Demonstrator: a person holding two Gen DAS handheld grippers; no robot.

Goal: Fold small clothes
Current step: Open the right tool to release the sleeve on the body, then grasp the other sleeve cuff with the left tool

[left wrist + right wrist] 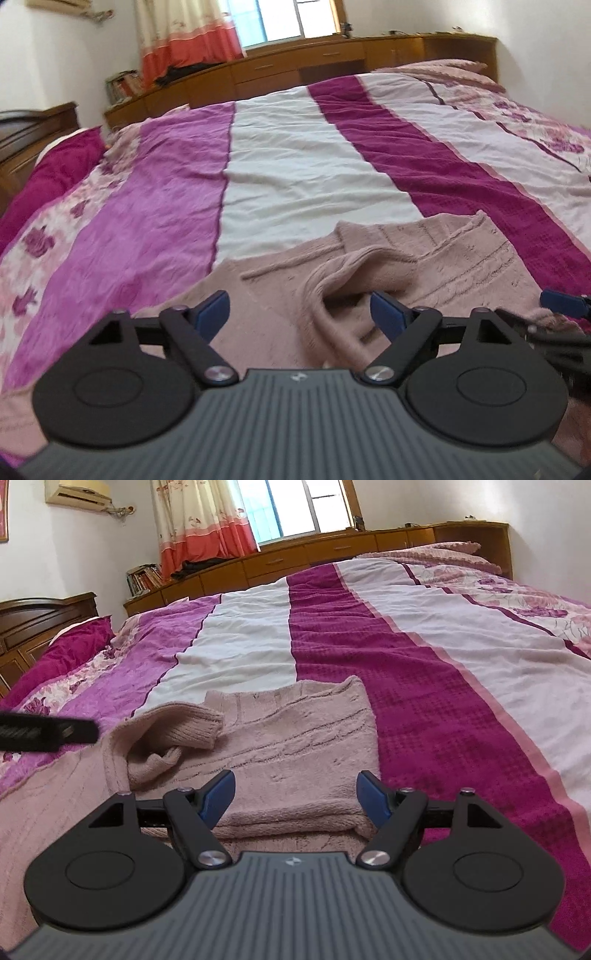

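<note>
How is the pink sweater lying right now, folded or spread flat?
Partly folded. The pink sweater has its right side doubled under, showing stacked layers at the near edge, and one sleeve lies across its front.

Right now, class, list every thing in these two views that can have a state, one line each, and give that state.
Pink sweater: lying on the bed, partly folded, one sleeve laid across its body.
Sleeve: bunched, not flat.
Left gripper: fingers open above the sweater, holding nothing.
Right gripper: fingers open over the folded edge, holding nothing.
Bedspread: spread out, lightly wrinkled.
Curtain: drawn aside, window uncovered.
</note>
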